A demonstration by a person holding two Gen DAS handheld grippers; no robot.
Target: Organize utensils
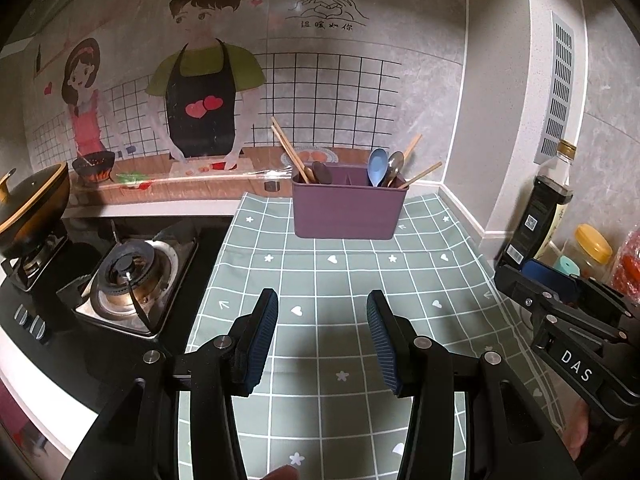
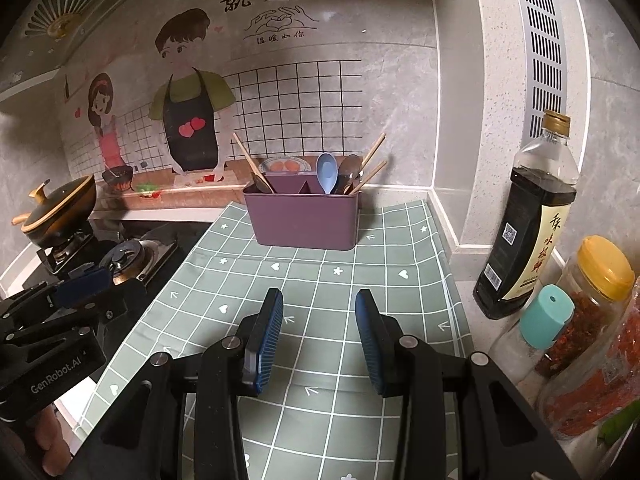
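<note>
Green check cloth (image 1: 340,272) covers the counter rt of the gas hob (image 1: 128,280); dark pot w/ lid (image 1: 28,204) sits on the far-left burner.

Purple caddy (image 1: 346,210) stands upright at the far end of the cloth, close to the back wall, well apart from both grippers. It's divided into compartments. Left one: chopsticks (image 1: 289,151) leaning left + dark spoons (image 1: 322,172). Right one: blue spoon (image 1: 377,166), metal spoon (image 1: 394,166), more chopsticks (image 1: 420,174) leaning right. No loose utensils on the cloth in either view.

Rt counter edge, off the cloth: dark sauce bottle (image 2: 528,216), yellow-lid jar (image 2: 592,284), teal-cap bottle (image 2: 540,316).

Left gripper (image 1: 322,338): jaws apart, nothing btwn the blue pads, only cloth visible thru the gap. Hangs over the near part of the cloth, aimed at the caddy.

Right gripper (image 2: 319,336): same, jaws parted, empty, cloth visible btwn pads. Sits beside the left one over the near cloth.
</note>
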